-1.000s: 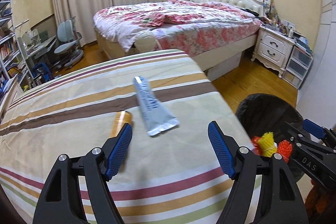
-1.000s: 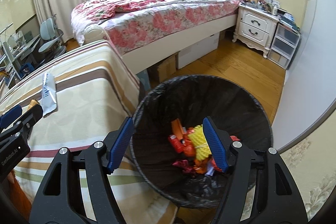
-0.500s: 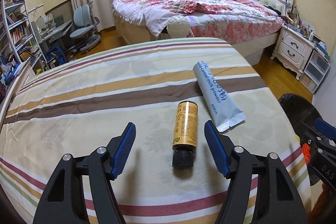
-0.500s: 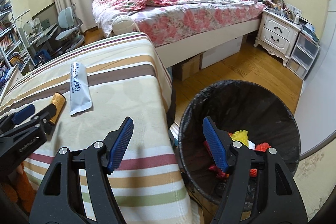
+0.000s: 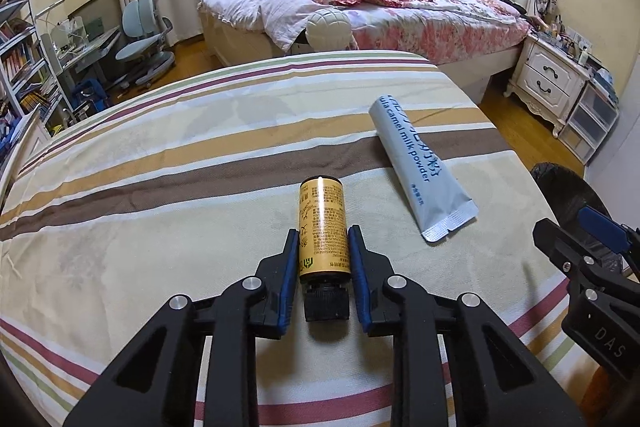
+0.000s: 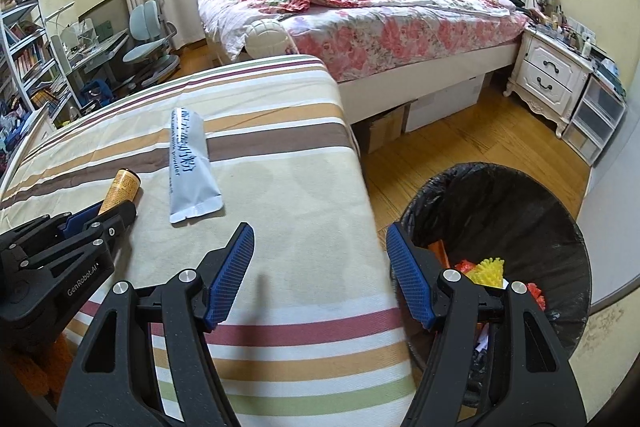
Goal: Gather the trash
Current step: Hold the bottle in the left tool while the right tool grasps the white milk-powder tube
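closing on the small yellow bottle (image 5: 322, 223) at the near middle of the striped worktop (image 5: 160, 227).

left claw (image 5: 323, 251) closing, blue pads flanking the bottle's lower body just above its black cap (image 5: 327, 303), seemingly touching the label on both sides; best kept square on the round body and squeezed fully before lifting, since a smooth glossy cylinder lying on its side could roll or squirt out of ribbed pads, then carried right to the black-lined bin (image 6: 520, 227) beside the worktop's right edge. right claw (image 6: 320, 275) spread wide, grasping nothing, poised over the near right edge of the cloth. flat, crinkly grey sachet (image 5: 420, 167) with blue print lying just right of the bottle, apart from it, likely next. soft woven cloth, slightly rumpled; red, orange and yellow scraps already in the bin.
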Available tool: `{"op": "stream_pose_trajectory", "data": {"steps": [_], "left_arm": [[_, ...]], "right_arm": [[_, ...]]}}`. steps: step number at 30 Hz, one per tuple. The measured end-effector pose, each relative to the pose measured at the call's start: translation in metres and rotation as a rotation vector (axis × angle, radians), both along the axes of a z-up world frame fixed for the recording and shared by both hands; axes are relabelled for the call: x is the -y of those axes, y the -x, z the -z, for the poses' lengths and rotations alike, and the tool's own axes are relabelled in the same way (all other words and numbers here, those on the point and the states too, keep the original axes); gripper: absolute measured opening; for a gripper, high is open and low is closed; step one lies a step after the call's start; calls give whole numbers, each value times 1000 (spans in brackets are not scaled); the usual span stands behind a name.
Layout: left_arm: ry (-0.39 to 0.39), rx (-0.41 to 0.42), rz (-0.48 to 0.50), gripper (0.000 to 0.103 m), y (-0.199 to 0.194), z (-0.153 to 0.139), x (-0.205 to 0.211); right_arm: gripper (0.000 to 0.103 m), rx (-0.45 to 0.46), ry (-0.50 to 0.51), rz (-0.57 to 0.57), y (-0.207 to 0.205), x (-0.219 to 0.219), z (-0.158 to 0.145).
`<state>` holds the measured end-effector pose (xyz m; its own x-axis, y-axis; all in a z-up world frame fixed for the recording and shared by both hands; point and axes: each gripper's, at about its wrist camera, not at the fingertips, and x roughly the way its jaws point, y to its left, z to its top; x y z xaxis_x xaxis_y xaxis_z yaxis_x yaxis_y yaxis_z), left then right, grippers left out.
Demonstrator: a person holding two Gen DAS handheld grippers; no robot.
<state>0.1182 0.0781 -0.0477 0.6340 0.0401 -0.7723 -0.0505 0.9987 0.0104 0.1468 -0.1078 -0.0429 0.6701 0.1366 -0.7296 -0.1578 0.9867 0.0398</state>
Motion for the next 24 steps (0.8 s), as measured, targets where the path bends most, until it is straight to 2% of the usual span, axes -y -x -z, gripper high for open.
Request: {"op": "stream_pose_trajectory", "data": {"steps": [14, 24], "left_arm": [[-6, 7, -100, 25, 8, -4, -59], [-18, 12, -155, 25, 13, -5, -87]], "right_arm": [[67, -13, -5, -116, -17, -57, -2], [67, -62, 16, -137, -42, -80, 9]]}}
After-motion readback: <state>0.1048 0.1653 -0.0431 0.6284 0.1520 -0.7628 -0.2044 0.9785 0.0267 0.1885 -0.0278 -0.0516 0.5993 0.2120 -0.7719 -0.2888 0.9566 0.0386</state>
